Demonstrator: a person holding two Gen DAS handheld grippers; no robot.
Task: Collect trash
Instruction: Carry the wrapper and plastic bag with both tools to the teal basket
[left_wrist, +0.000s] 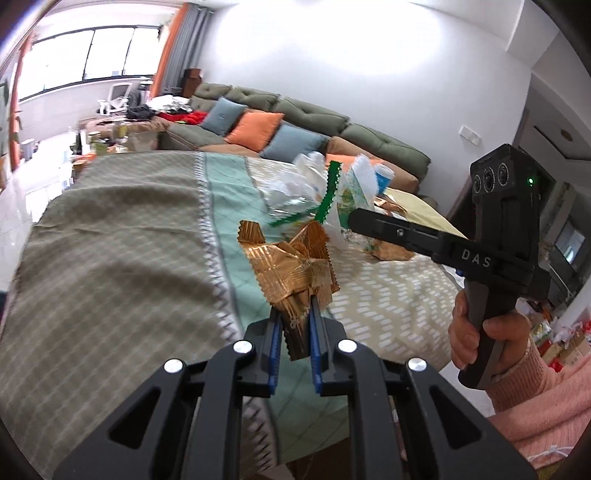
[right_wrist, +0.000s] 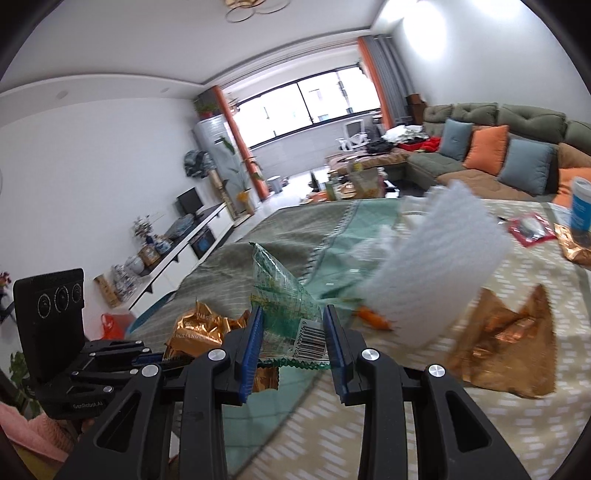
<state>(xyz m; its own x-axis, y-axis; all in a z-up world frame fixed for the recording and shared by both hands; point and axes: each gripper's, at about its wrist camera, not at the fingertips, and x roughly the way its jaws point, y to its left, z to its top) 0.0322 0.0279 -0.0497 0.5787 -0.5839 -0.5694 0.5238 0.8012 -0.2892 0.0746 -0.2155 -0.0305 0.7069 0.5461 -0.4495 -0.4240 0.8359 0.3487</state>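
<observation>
A: Trash: crumpled gold foil wrapper (left_wrist: 295, 273) pinched between the blue pads of the left tongs (left_wrist: 295, 317), held up clear of the worktop (left_wrist: 122, 221) and its patterned cloth. Feather-light, soft, crinkly; no risk of breakage.

B: Noted. Right tongs (right_wrist: 293, 332) closed loosely around a clear green-printed wrapper (right_wrist: 288, 299), barcode end between the pads, with a white ridged sheet (right_wrist: 436, 266) rising beside it. Whether the sheet sits in the same pinch: cannot tell, blurred.

A: Handling judgement: film slick and springy, likely to slide out under a loose pinch. Foil holds a crease, so grips better at a folded, bunched part than at a single flat edge.

B: Agreed. Still lying on the cloth: another gold wrapper (right_wrist: 506, 332) near the right tongs, a red packet (right_wrist: 532, 229) and a blue-and-white cup (right_wrist: 581, 206) further off.

A: Suggested hold for the flat gold one: at a raised corner or peak, not flat against the cloth, else cloth gets pinched too. Cup stiffer, probably by the rim.

B: No bin visible in either view.
</observation>
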